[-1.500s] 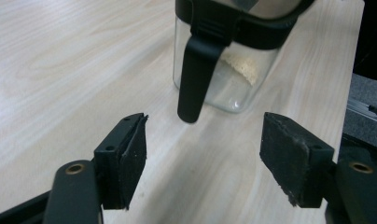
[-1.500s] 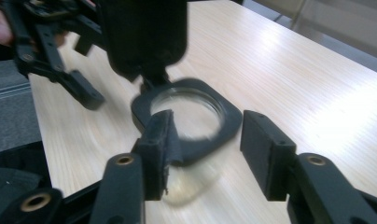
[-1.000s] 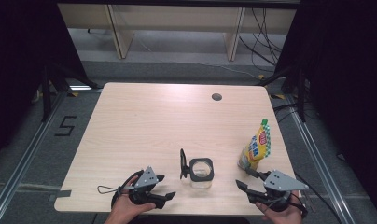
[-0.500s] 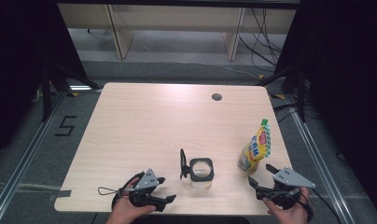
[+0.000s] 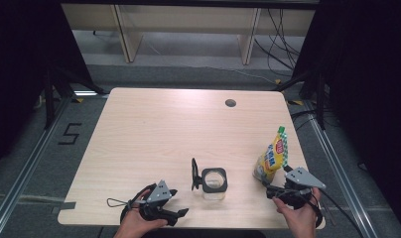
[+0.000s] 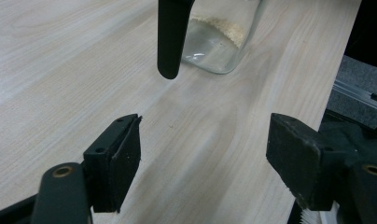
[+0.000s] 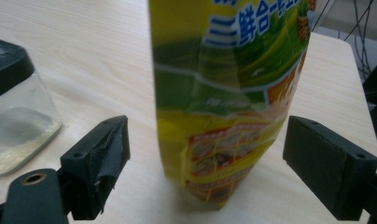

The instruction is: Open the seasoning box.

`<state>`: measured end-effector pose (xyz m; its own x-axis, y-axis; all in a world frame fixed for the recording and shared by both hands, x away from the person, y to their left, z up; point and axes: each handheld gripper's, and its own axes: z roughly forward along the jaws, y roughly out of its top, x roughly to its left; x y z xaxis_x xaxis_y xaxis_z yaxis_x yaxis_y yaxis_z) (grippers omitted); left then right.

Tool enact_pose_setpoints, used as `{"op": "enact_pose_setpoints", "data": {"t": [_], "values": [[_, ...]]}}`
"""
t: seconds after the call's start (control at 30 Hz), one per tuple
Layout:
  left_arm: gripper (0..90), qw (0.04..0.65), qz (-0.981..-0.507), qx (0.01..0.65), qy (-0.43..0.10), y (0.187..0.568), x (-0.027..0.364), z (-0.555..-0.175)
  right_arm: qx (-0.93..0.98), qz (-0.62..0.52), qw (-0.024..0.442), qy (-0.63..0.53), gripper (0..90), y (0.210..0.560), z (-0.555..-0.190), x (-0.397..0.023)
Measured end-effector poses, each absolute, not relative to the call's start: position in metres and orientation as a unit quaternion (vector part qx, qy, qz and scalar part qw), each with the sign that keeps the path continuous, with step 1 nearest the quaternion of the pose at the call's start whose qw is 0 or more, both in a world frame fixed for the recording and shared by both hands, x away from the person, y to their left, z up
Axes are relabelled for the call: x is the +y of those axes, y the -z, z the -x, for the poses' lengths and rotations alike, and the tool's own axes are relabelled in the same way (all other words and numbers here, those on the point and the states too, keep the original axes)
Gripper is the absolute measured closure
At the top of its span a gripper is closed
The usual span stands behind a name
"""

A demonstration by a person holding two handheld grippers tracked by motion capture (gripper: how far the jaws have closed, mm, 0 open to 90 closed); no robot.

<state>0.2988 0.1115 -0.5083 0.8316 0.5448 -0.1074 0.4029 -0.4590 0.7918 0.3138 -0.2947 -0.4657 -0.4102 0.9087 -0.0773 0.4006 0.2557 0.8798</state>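
My right gripper (image 5: pixel 280 191) has just been opening its jaws; the upright yellow snack pouch (image 7: pixel 226 93) stands between them, untouched, long axis vertical. My left gripper (image 5: pixel 176 214) waits open near the glass jar (image 5: pixel 214 182), left of the pouch on the counter (image 5: pixel 178 129).

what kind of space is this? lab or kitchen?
Likely a lab recording station, not a kitchen: a bare wooden table with a cable hole, loose cables on the grey floor, and a taped floor number.

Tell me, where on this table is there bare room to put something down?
The whole far half of the table is bare, up to the small round hole. So is the left side beyond the left gripper. The near edge is crowded: glass jar, yellow pouch, right gripper.
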Motion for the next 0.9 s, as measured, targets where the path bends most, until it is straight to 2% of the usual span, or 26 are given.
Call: {"op": "enact_pose_setpoints", "data": {"t": [0.17, 0.3, 0.37, 0.57, 0.67, 0.7, 0.77, 0.87, 0.9], "values": [[26.1, 0.448, -0.843, 0.286, -0.083, 0.508, 0.111, -0.299, 0.724, -0.444, 0.328, -0.413, 15.5, 0.467, -0.326, -0.291], [26.2, 0.459, -0.836, 0.29, -0.081, 0.508, 0.109, -0.296, 0.72, -0.451, 0.327, -0.414, 15.6, 0.468, -0.331, -0.289], [26.8, 0.45, -0.842, 0.283, -0.088, 0.508, 0.11, -0.298, 0.721, -0.446, 0.333, -0.413, 21.0, 0.468, -0.332, -0.29], [27.9, 0.452, -0.848, 0.263, -0.088, 0.506, 0.11, -0.298, 0.732, -0.432, 0.332, -0.41, 25.2, 0.465, -0.334, -0.295], [28.1, 0.46, -0.84, 0.275, -0.08, 0.507, 0.108, -0.296, 0.755, -0.401, 0.315, -0.413, 32.9, 0.461, -0.34, -0.307], [28.3, 0.46, -0.84, 0.275, -0.08, 0.507, 0.108, -0.296, 0.755, -0.401, 0.315, -0.413, 32.9, 0.461, -0.34, -0.307], [28.4, 0.454, -0.845, 0.272, -0.083, 0.507, 0.109, -0.297, 0.761, -0.389, 0.308, -0.419, 39.4, 0.46, -0.344, -0.317], [28.5, 0.463, -0.84, 0.272, -0.076, 0.507, 0.107, -0.295, 0.759, -0.391, 0.298, -0.426, 42.0, 0.461, -0.344, -0.321], [28.5, 0.463, -0.842, 0.267, -0.078, 0.507, 0.108, -0.296, 0.762, -0.375, 0.308, -0.429, 42.1, 0.461, -0.348, -0.325]]}}
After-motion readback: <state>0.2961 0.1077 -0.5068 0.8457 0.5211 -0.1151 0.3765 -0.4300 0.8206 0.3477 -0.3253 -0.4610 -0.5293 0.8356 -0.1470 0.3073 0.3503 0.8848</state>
